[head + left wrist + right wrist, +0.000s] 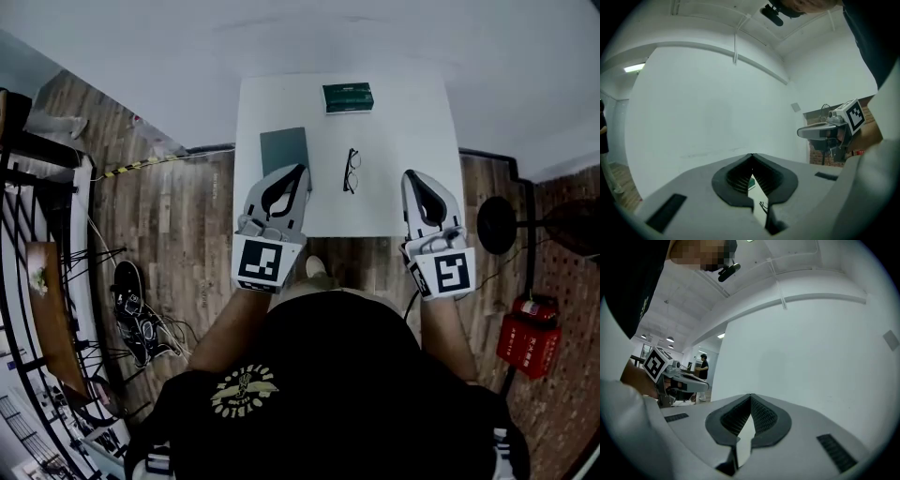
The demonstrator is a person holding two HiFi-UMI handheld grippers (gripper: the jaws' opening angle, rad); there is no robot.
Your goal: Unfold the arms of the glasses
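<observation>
left gripper (301,170): jaws closed tip to tip, nothing between them; at the near edge of the table (412,122), tip by the near right corner of a grey pad (284,148). right gripper (410,175): jaws closed, empty; at the near edge, right side. glasses (351,171): flat on the table, between the two grippers, touching neither; state of arms too small to tell. green box (348,97): far edge, beyond the glasses.
</observation>
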